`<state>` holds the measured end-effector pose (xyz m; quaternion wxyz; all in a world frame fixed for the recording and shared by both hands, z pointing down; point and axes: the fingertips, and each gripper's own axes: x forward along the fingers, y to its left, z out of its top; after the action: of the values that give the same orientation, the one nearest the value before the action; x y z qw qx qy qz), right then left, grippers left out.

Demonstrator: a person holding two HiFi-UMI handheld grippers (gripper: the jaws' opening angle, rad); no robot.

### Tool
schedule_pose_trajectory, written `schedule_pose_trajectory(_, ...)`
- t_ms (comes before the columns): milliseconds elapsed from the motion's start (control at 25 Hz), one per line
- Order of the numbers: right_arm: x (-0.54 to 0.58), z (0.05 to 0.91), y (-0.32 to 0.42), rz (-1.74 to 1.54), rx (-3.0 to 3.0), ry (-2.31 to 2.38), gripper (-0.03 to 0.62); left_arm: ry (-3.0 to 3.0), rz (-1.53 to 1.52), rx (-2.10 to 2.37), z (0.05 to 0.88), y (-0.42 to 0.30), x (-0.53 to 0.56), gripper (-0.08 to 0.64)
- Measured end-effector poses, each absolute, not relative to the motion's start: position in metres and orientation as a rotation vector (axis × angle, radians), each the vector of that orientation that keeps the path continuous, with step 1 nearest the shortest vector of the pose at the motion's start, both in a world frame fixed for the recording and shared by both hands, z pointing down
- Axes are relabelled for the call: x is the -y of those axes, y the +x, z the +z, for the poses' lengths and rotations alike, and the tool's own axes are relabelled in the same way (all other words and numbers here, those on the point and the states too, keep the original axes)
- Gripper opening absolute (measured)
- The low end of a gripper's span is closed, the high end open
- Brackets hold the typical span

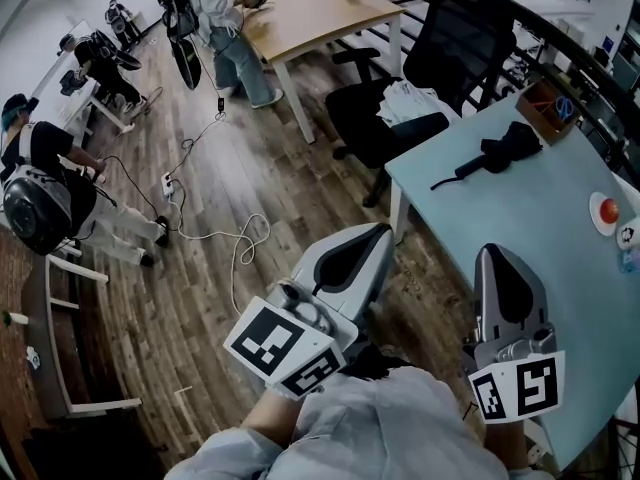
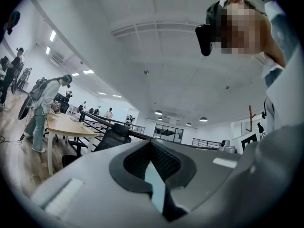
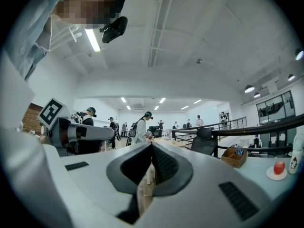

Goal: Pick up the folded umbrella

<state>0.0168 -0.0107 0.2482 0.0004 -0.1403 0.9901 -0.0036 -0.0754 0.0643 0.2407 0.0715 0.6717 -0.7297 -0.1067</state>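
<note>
The folded black umbrella (image 1: pixel 495 155) lies on the pale blue table (image 1: pixel 520 238), near its far edge, with its handle pointing left. Both grippers are held level in front of me, well short of the umbrella. In the head view my left gripper (image 1: pixel 380 230) hangs over the wooden floor, left of the table's corner. My right gripper (image 1: pixel 497 251) is over the table's near part. Each one's jaws meet at the tip with nothing between them, as the left gripper view (image 2: pixel 151 143) and the right gripper view (image 3: pixel 152 144) show. Neither gripper view shows the umbrella.
A black office chair (image 1: pixel 440 58) with a white cloth (image 1: pixel 410 103) on its seat stands at the table's far corner. A wooden box (image 1: pixel 550 108) and a plate with a red fruit (image 1: pixel 607 211) sit on the table. Cables (image 1: pixel 215 233) cross the floor; people stand by a wooden table (image 1: pixel 310 13).
</note>
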Motion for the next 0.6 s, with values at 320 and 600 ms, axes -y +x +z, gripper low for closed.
schedule_pose_trajectory(320, 0.048, 0.260, -0.003, -0.027, -3.111, -0.627, 0.000, 2.108, -0.329, 2.078, 0.245, -0.112, -0.016, 0.005)
schedule_pose_trajectory(600, 0.076, 0.252, -0.034, -0.013, -3.077, -0.802, 0.000, 2.215, -0.326, 1.943, 0.241, -0.149, 0.027, 0.005)
